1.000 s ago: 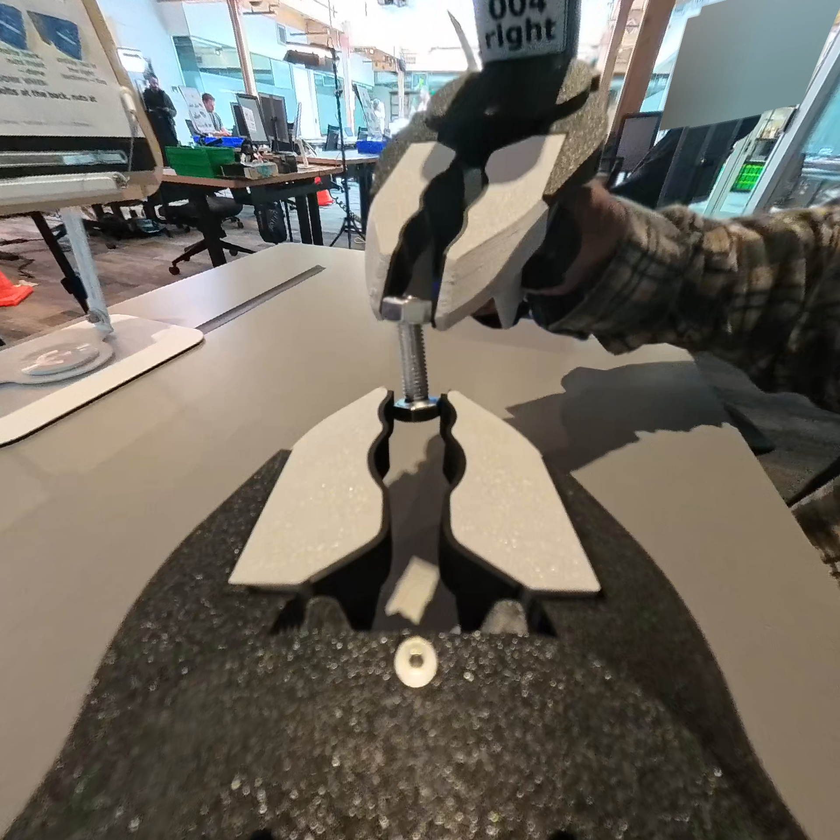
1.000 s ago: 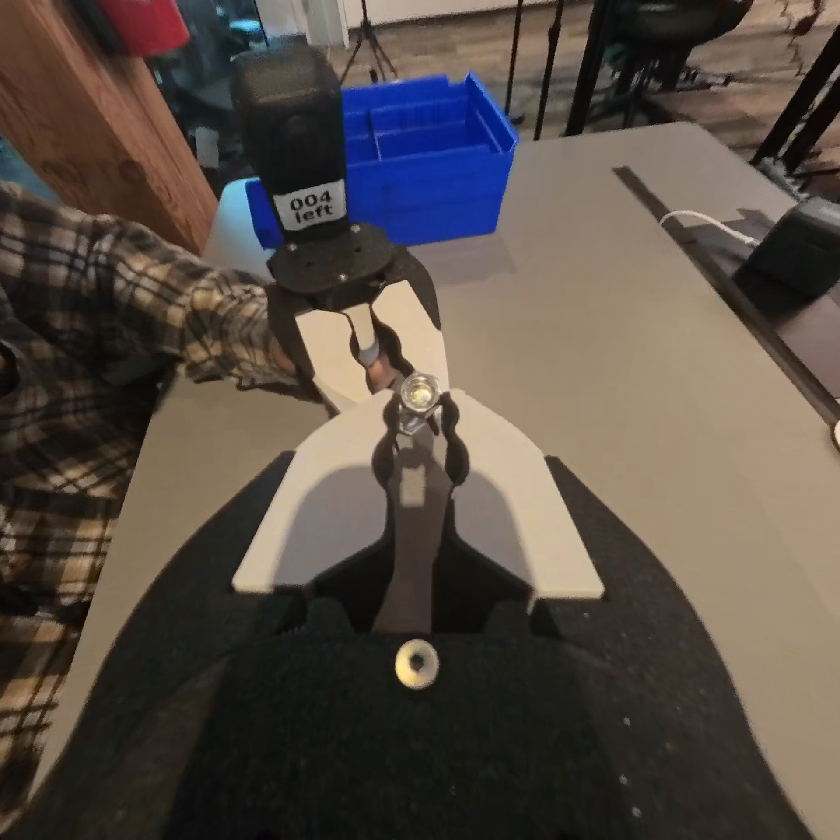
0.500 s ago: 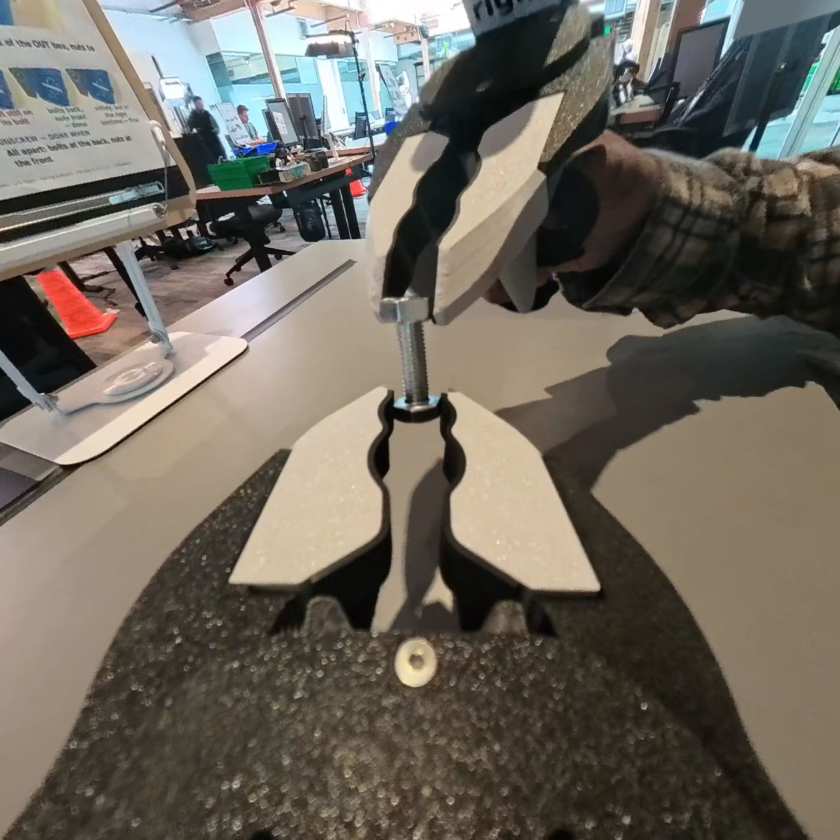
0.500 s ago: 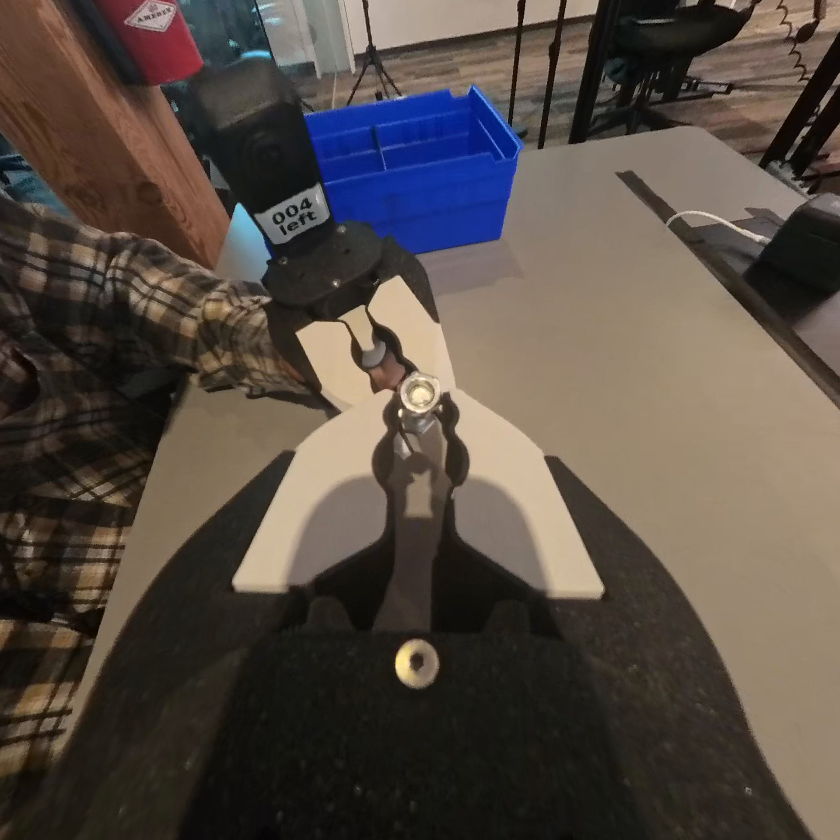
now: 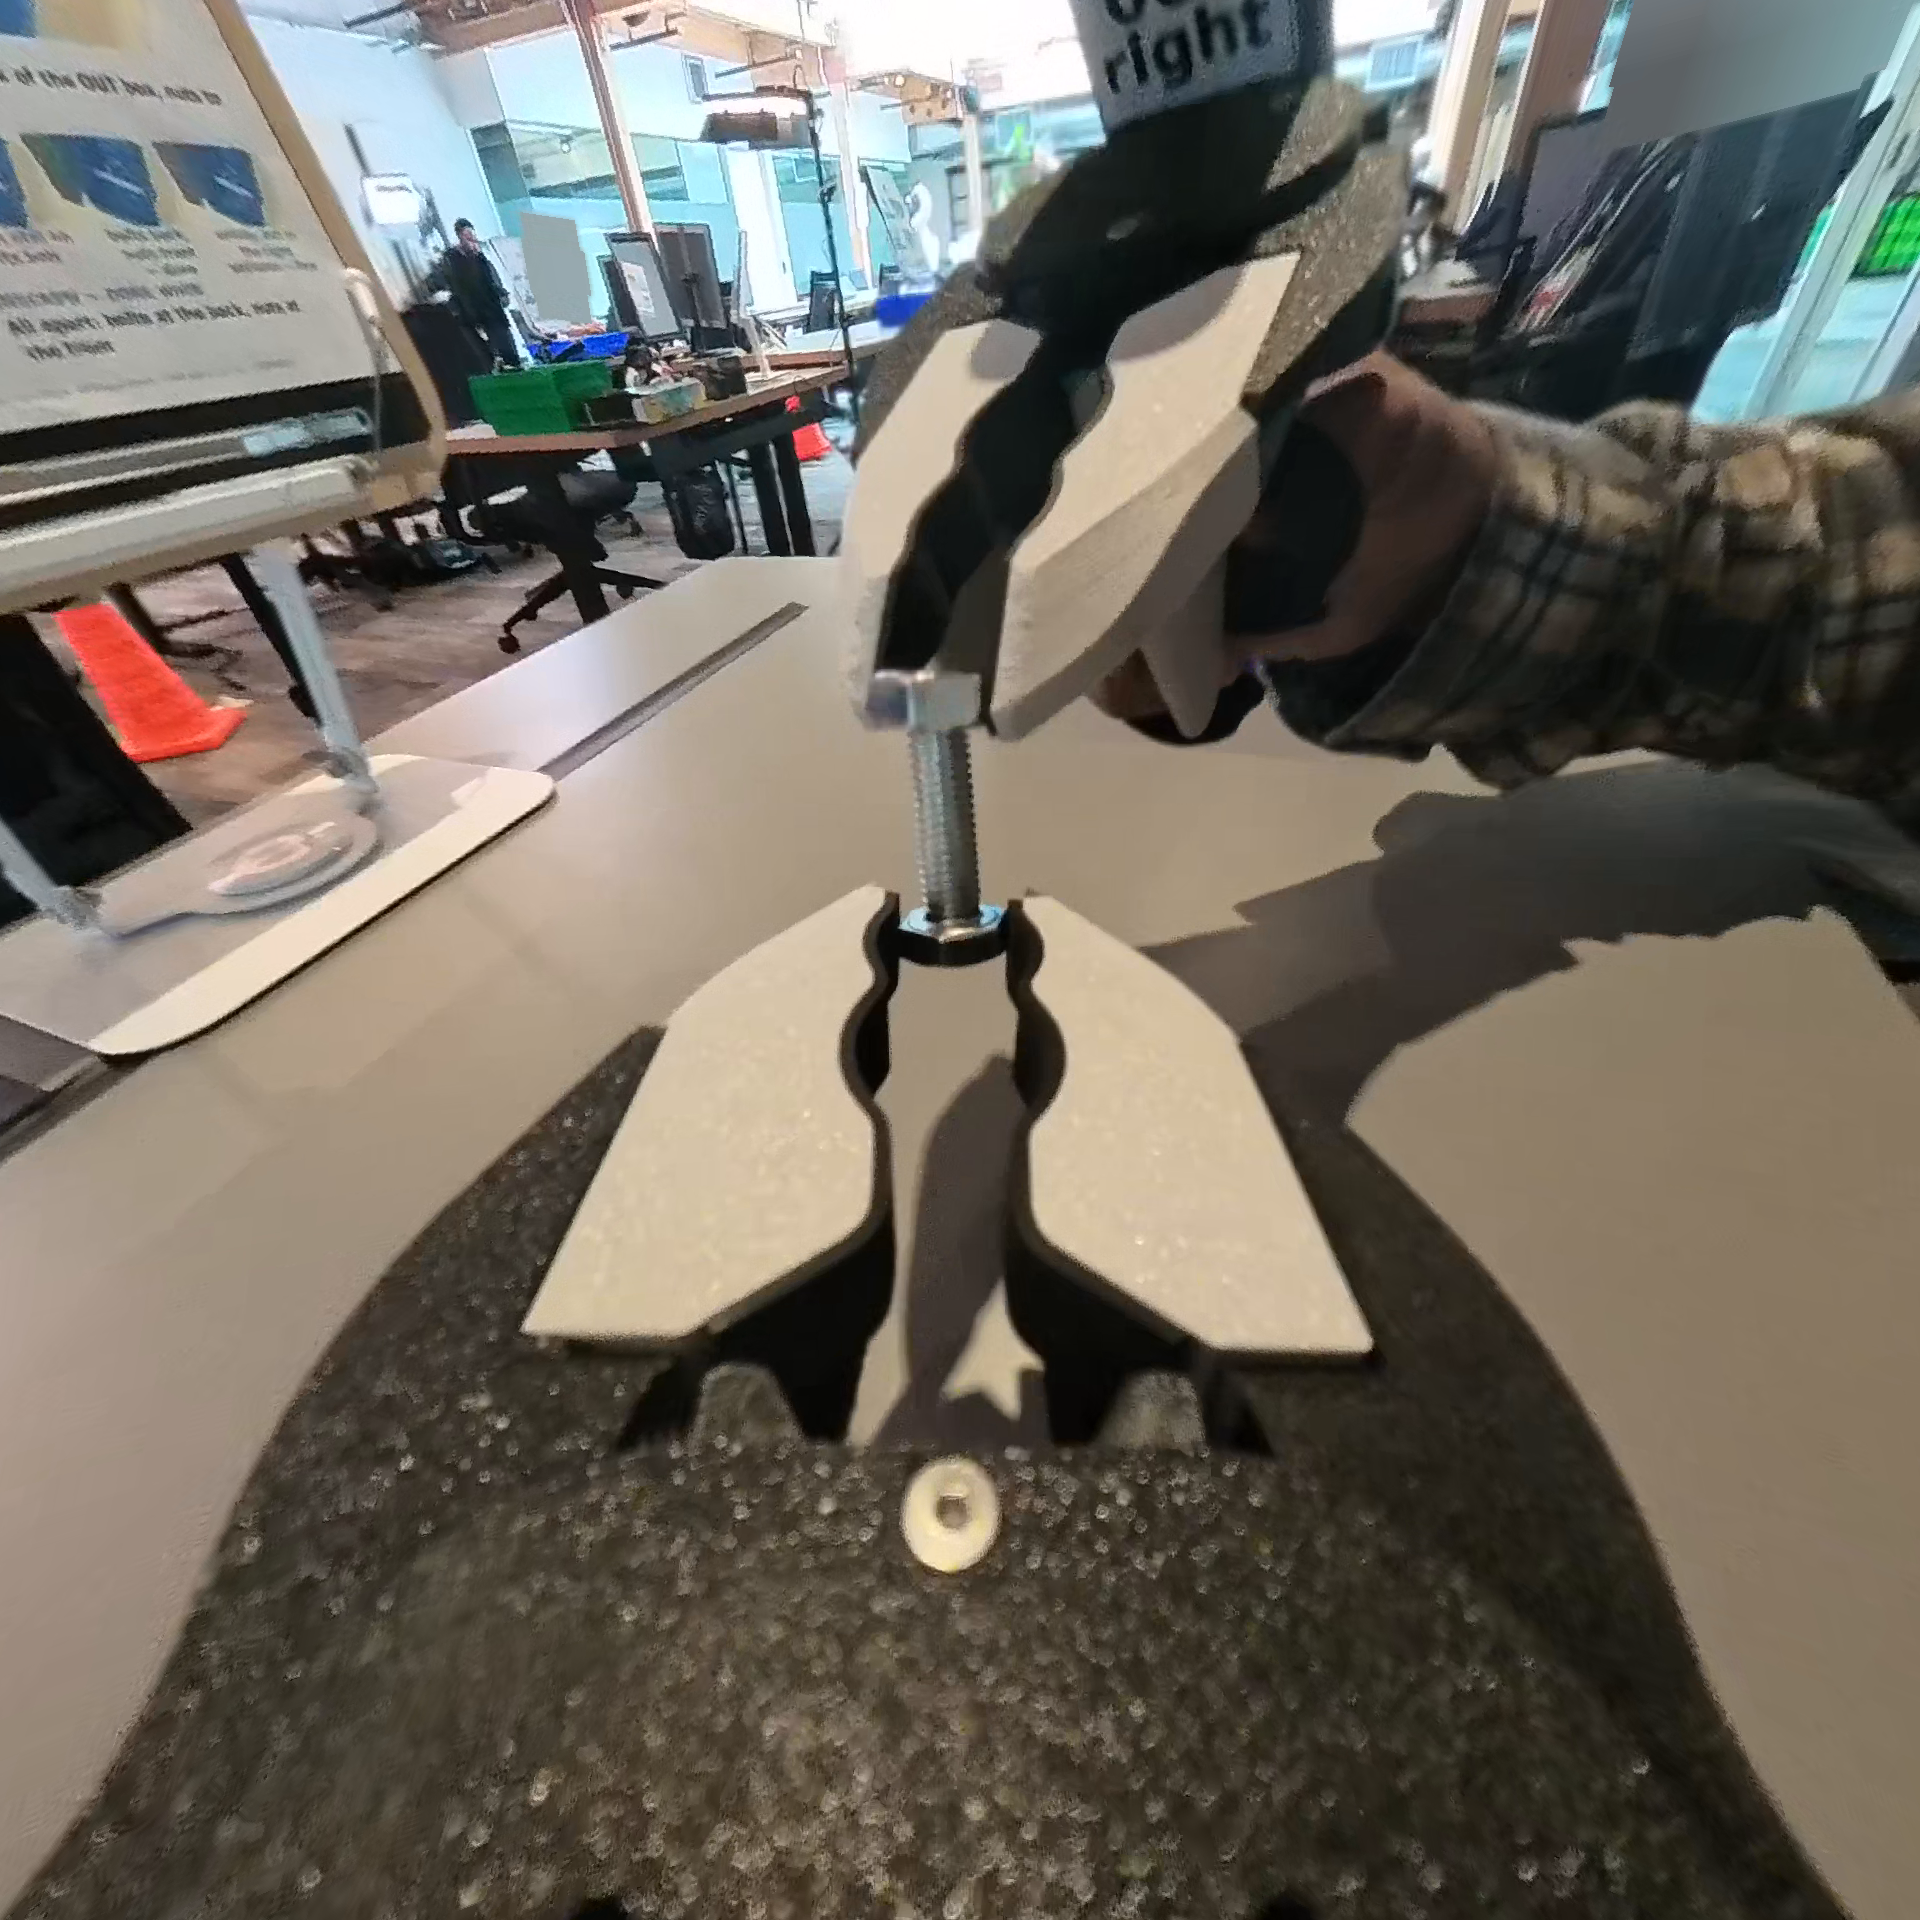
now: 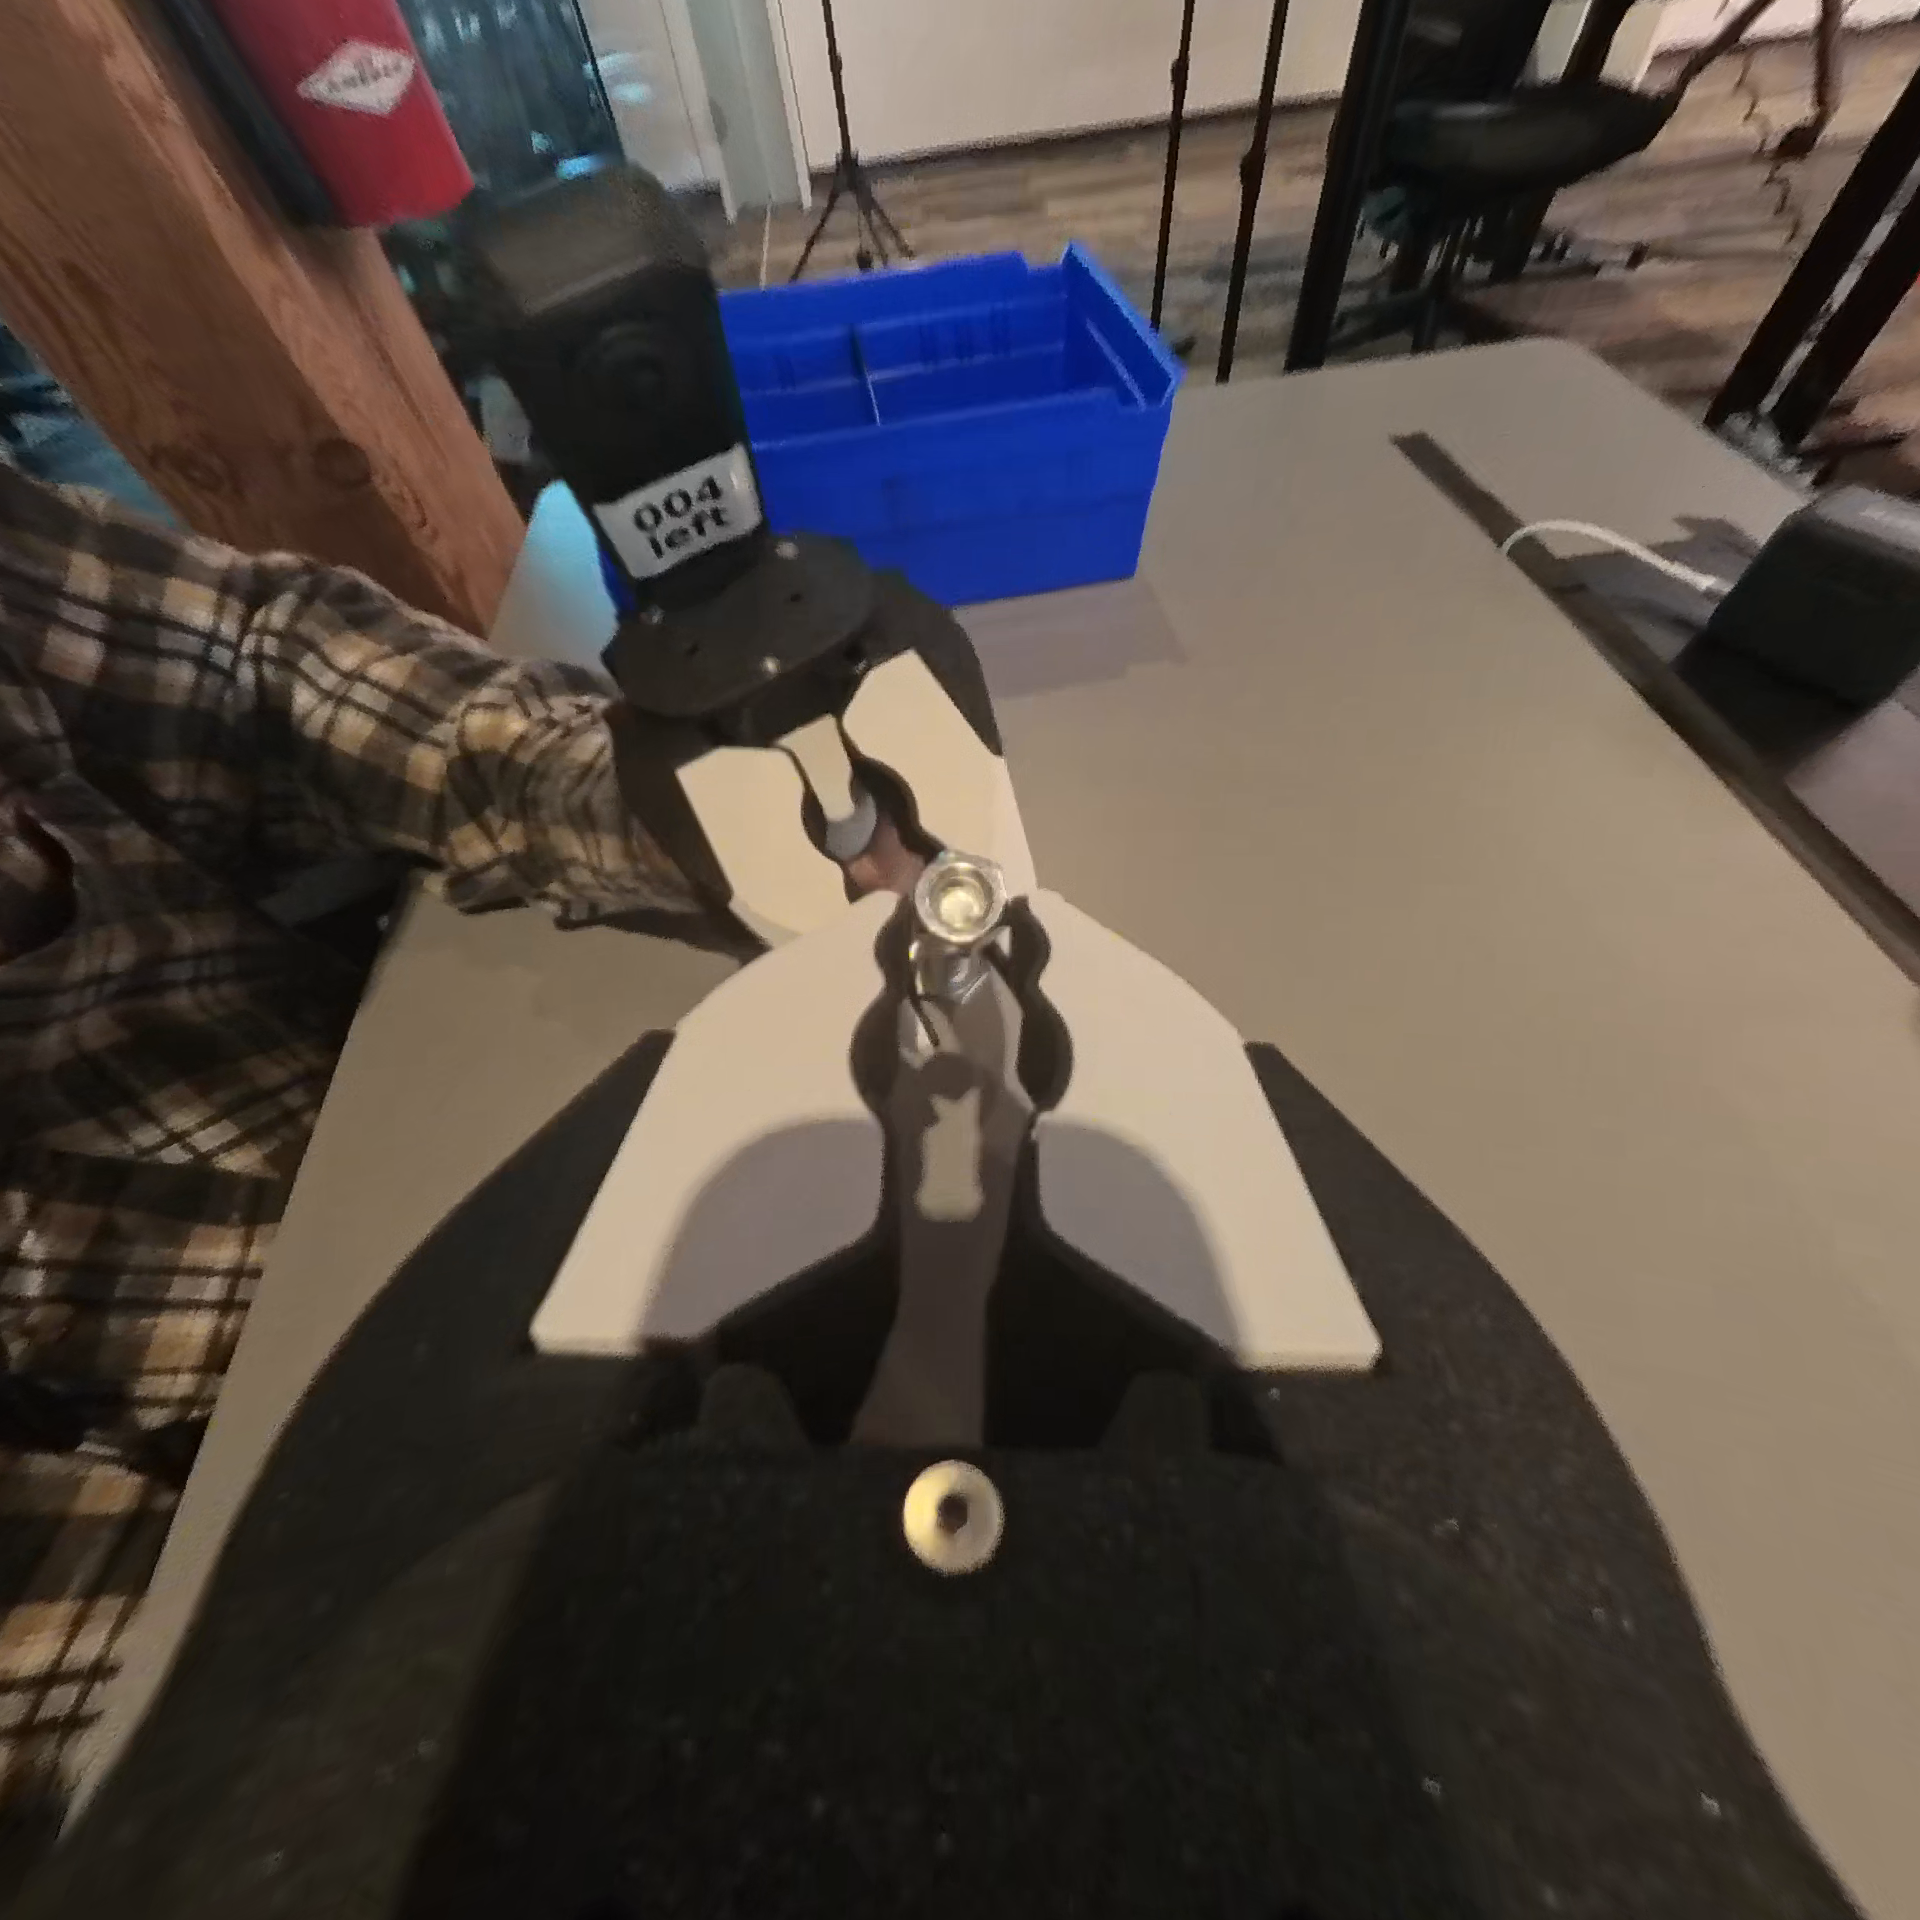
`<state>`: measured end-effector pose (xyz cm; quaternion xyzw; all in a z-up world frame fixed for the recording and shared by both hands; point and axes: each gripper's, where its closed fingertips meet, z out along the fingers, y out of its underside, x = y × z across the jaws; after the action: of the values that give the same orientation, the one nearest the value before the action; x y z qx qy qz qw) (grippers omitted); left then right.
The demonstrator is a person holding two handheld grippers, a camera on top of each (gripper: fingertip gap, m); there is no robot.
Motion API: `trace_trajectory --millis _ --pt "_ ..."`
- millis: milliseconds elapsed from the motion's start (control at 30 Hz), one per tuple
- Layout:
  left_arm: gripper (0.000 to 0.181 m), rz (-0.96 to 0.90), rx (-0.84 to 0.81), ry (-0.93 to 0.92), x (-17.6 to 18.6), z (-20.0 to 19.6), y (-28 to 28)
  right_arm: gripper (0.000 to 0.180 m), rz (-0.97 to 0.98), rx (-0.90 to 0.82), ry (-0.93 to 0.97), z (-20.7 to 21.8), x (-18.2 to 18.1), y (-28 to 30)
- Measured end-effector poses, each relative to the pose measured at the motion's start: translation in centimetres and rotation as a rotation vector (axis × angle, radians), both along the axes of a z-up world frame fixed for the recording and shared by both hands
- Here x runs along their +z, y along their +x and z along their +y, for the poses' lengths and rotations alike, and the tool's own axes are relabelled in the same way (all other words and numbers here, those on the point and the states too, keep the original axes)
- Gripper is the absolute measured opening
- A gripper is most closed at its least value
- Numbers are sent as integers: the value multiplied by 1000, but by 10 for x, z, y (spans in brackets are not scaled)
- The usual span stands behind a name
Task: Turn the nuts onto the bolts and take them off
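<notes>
Left tool (image 5: 948, 940) clamped on nut (image 5: 950, 925) above grey bench (image 5: 623, 852). Right tool (image 5: 928, 694) clamped on bolt (image 5: 943, 800) head, shank upright. White printed labels on both tool bodies; printed instruction sheet (image 5: 135, 208) left.

bolt (image 5: 943, 821) upright btwn grippers, nut (image 5: 948, 923) at btm, bin (image 6: 956, 436) behind on table (image 6: 1403, 831)

Grey table (image 5: 644, 894), wooden post (image 6: 208, 343), office desks (image 5: 665, 416), bright windows (image 5: 665, 177)

Around the grey table (image 6: 1455, 831)
A blue bin (image 6: 956, 436) stands at its far edge; a document stand (image 5: 187, 343) and an orange cone (image 5: 145, 686) are behind.
</notes>
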<state>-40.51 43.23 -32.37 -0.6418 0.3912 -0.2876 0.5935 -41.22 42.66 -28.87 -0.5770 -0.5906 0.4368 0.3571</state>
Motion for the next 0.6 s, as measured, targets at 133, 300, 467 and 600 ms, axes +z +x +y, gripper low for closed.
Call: trace_trajectory --millis 133,300,467,600 --pt "19 -22 -9 -47 -3 2 -1 17 104 -29 -24 4 18 7" --pt "19 -77 -26 -66 1 5 -8 17 -351 -65 -15 18 -59 52" --pt "18 -125 -65 -75 3 2 -6 17 -625 -18 -4 8 -132 79" --pt "18 -127 -75 -53 5 -1 -4 18 -652 -9 32 9 -148 79"
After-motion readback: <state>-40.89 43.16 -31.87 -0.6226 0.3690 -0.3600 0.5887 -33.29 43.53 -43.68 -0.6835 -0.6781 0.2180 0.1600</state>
